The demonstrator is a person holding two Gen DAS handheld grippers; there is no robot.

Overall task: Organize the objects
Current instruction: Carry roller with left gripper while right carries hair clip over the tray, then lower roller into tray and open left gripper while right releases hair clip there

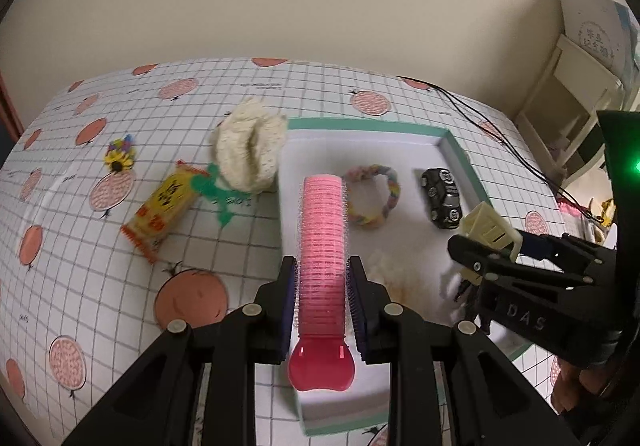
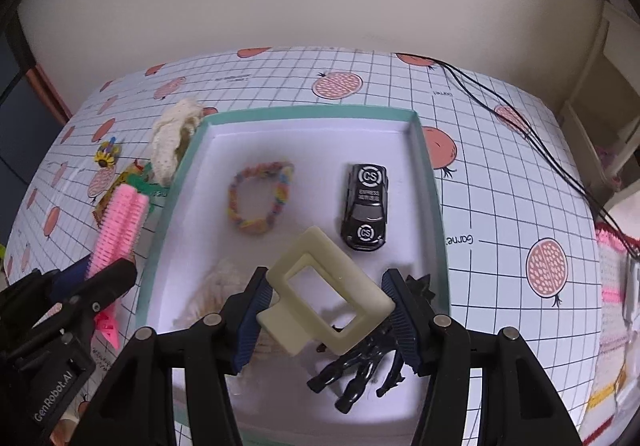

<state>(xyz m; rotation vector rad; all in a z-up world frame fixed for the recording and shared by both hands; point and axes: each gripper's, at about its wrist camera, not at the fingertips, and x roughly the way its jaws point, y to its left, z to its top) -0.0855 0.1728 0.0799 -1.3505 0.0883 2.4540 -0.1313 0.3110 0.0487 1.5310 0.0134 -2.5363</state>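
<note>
Sorting lot: loose items on table, part-filled tray, both grippers loaded

Table (image 1: 100, 278), left side: sunflower clip (image 1: 119, 158), yellow snack packet (image 1: 164, 212), green cut-out (image 1: 218, 194), cream scrunchie (image 1: 250, 148) touching the tray's left wall. Left gripper (image 1: 322, 302): jaws closed narrow on pink hair roller (image 1: 324, 230), held above the tray's (image 2: 428, 182) left edge. Tray holds braided bracelet (image 2: 260, 198), black toy car (image 2: 366, 206), a pale fluffy item and black claw clip (image 2: 360, 366) near the front edge. Right gripper (image 2: 326, 320): jaws clamped on cream square hair clip (image 2: 324, 292), over the tray's front. Risk: roller, gripped low, may pivot and fall outside the wall; the cream clip may land on the black claw clip
</note>
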